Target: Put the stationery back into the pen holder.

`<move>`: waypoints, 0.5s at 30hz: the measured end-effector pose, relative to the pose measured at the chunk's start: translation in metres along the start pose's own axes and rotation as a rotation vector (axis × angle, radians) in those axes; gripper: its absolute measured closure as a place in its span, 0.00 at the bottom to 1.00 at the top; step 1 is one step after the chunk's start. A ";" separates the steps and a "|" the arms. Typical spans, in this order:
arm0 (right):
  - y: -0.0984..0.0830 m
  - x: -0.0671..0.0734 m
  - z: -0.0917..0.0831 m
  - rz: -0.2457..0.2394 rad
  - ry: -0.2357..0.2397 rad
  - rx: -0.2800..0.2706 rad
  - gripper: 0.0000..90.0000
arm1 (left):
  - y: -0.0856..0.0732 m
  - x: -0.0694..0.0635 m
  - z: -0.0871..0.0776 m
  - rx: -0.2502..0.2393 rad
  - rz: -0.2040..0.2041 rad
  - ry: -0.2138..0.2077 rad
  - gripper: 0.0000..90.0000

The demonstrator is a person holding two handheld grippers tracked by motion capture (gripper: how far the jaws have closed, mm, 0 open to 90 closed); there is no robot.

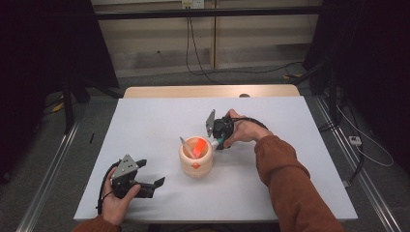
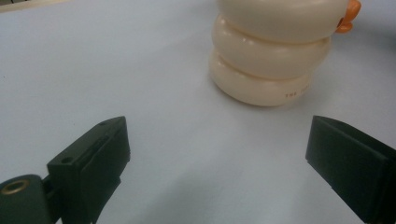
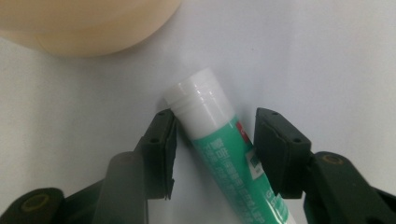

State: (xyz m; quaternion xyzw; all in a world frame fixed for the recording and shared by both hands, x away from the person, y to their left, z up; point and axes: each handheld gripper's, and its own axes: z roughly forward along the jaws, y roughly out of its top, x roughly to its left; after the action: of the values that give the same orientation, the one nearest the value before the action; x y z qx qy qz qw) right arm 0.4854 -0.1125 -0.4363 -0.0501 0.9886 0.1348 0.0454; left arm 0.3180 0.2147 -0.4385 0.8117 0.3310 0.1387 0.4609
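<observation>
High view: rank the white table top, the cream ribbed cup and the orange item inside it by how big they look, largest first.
1. White table top, by far the largest.
2. Cream ribbed cup.
3. Orange item standing in the cup, smallest; its lower part is hidden inside, so its full size is unsure.

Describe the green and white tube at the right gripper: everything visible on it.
The tube has a white ribbed screw cap and a glossy green, plastic-looking body with white print and a small red mark. It lies flat on the white table, cap toward the cream holder, between the right gripper's jaws; the left jaw touches it; the right shows a gap.
</observation>
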 end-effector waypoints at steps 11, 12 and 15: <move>0.000 0.001 -0.001 -0.002 0.043 0.003 0.74 | 0.000 0.000 0.000 -0.003 -0.001 -0.001 0.07; -0.001 0.000 0.000 -0.001 0.042 -0.005 0.74 | 0.000 0.000 0.000 -0.002 -0.003 -0.002 0.07; -0.001 0.001 -0.001 0.014 0.036 -0.004 0.74 | 0.000 0.001 0.000 -0.003 -0.007 0.000 0.07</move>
State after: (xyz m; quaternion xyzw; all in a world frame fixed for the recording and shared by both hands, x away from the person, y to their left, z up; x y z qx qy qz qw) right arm 0.4845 -0.1138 -0.4356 -0.0460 0.9893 0.1362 0.0265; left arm 0.3181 0.2154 -0.4385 0.8098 0.3334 0.1376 0.4628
